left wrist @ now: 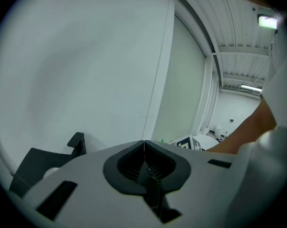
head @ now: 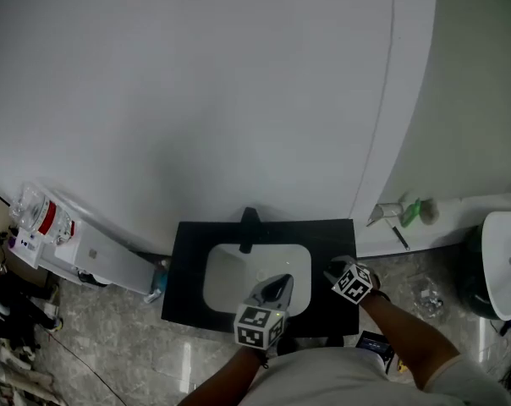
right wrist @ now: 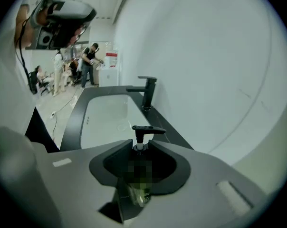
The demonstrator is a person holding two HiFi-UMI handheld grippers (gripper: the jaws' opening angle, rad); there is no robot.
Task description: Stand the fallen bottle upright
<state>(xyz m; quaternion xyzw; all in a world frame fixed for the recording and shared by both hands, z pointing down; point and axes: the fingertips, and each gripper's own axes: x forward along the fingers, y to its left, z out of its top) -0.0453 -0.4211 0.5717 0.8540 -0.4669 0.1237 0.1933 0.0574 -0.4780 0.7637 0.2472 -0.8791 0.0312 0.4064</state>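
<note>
Both grippers are seen from the head view over the front of a black vanity counter [head: 181, 273]. The left gripper [head: 275, 291] is held above the white sink basin [head: 226, 277]. The right gripper [head: 338, 271] is placed just beside the basin's right edge. The bottle cannot be made out from that view.

It is shown only in the right gripper view. There a pump bottle [right wrist: 138, 190] is gripped between the two jaws, low in their dark throat, and is held upright. Its black pump head [right wrist: 147, 129] is raised above the jaw tips. A small amount of yellow-green liquid is seen in the clear lower body. Part of the body is covered by a mosaic patch.

Beyond the bottle, the basin is seen with a round drain [right wrist: 120, 126] in its floor. A black faucet [right wrist: 147, 92] is mounted on the counter behind it, against the pale wall [right wrist: 215, 65]. Several people [right wrist: 89, 63] are visible far off at the left, which neither other view shows.

In the left gripper view the jaws are shut tip to tip, with nothing held between them. The right gripper's marker cube [left wrist: 188, 143] and a bare forearm [left wrist: 245, 129] are seen past them to the right.

Only the head view takes in the grey stone floor [head: 112, 337] and a white appliance [head: 78, 248] at the left.
</note>
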